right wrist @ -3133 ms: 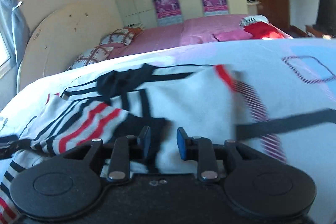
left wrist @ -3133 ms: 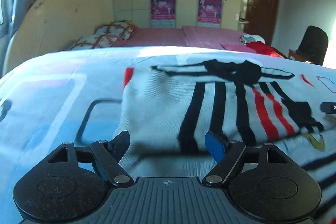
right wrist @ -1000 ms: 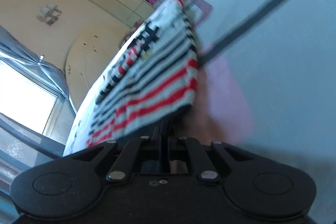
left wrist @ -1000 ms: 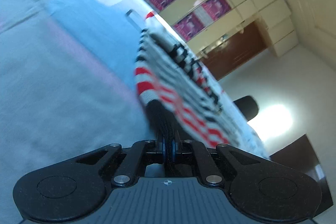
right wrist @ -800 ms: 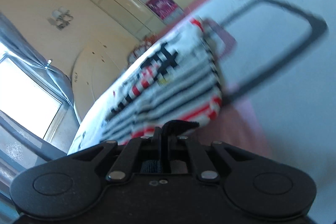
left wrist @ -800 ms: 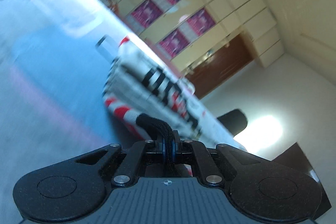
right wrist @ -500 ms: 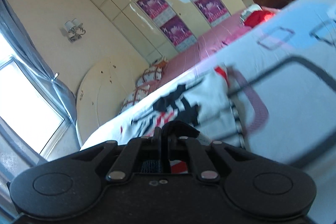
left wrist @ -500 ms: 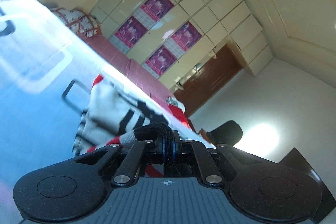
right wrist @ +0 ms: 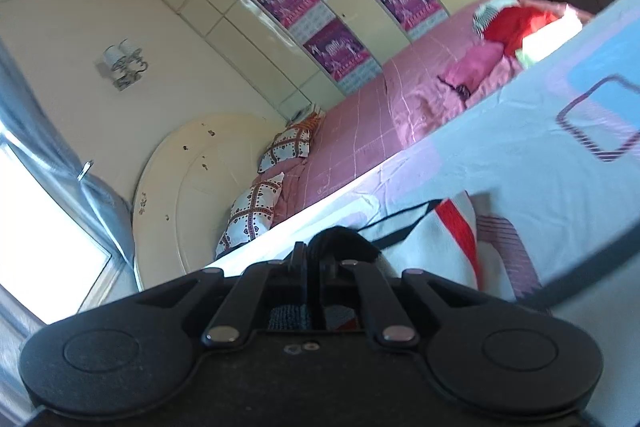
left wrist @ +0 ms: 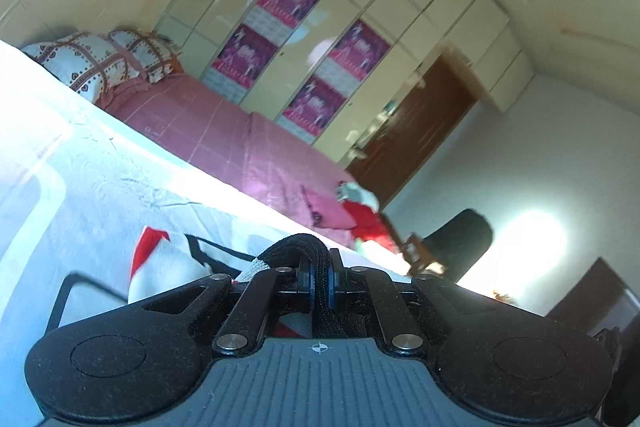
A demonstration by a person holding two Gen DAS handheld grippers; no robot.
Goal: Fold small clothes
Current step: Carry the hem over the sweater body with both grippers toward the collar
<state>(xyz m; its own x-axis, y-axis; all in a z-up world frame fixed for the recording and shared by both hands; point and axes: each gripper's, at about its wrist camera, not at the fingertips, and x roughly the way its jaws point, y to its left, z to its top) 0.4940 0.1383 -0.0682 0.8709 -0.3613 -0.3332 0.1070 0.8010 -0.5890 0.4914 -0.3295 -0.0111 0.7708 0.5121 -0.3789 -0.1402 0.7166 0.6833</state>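
A small white knitted sweater (left wrist: 172, 267) with black and red stripes lies on the pale blue sheet (left wrist: 72, 187). My left gripper (left wrist: 319, 267) is shut on its black ribbed hem (left wrist: 296, 247), which bunches up over the pads. In the right wrist view the same sweater (right wrist: 432, 247) shows its white back and a red cuff. My right gripper (right wrist: 314, 259) is shut on the black hem (right wrist: 340, 237) at the other corner. Most of the garment is hidden under both gripper bodies.
Beyond the sheet's far edge is a pink bed (left wrist: 224, 135) with patterned pillows (left wrist: 88, 63) and a pile of red and pink clothes (right wrist: 516, 23). Cream wardrobes with posters (left wrist: 288, 55), a brown door (left wrist: 424, 123) and a dark chair (left wrist: 460, 239) stand behind.
Both grippers have carried the hem away from me over the sweater, towards its far edge, and rolled nearer to level. The striped front has dropped out of sight beneath them.
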